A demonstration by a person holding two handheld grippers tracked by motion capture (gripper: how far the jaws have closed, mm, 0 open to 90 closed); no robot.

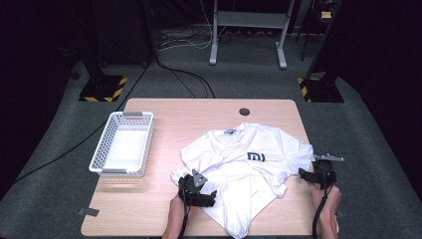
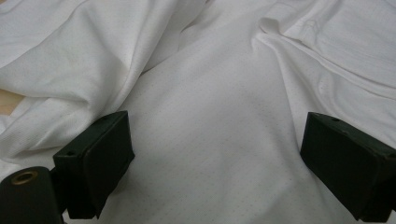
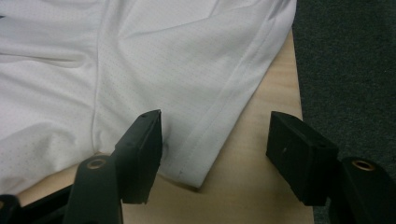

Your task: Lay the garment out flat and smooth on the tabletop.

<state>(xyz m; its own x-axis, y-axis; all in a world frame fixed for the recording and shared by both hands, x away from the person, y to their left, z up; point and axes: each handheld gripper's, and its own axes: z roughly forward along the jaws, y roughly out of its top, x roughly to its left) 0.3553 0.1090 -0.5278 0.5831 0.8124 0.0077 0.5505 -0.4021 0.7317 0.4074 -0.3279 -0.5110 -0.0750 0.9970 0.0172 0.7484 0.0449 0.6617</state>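
A white T-shirt (image 1: 239,164) with a small dark logo on the chest lies crumpled on the wooden table (image 1: 184,112), collar toward the far edge. My left gripper (image 1: 203,198) is at the shirt's near left part, open, with its jaws wide apart over the white fabric (image 2: 215,140). My right gripper (image 1: 304,174) is at the shirt's right sleeve, near the table's right edge, also open. Its jaws straddle the sleeve's hemmed corner (image 3: 205,154), and nothing is pinched between them.
A white plastic basket (image 1: 123,143) stands empty on the table's left side. A round cable hole (image 1: 244,111) sits near the far edge. Grey carpet (image 3: 345,60) lies just past the right edge. Stands and cables occupy the floor behind the table.
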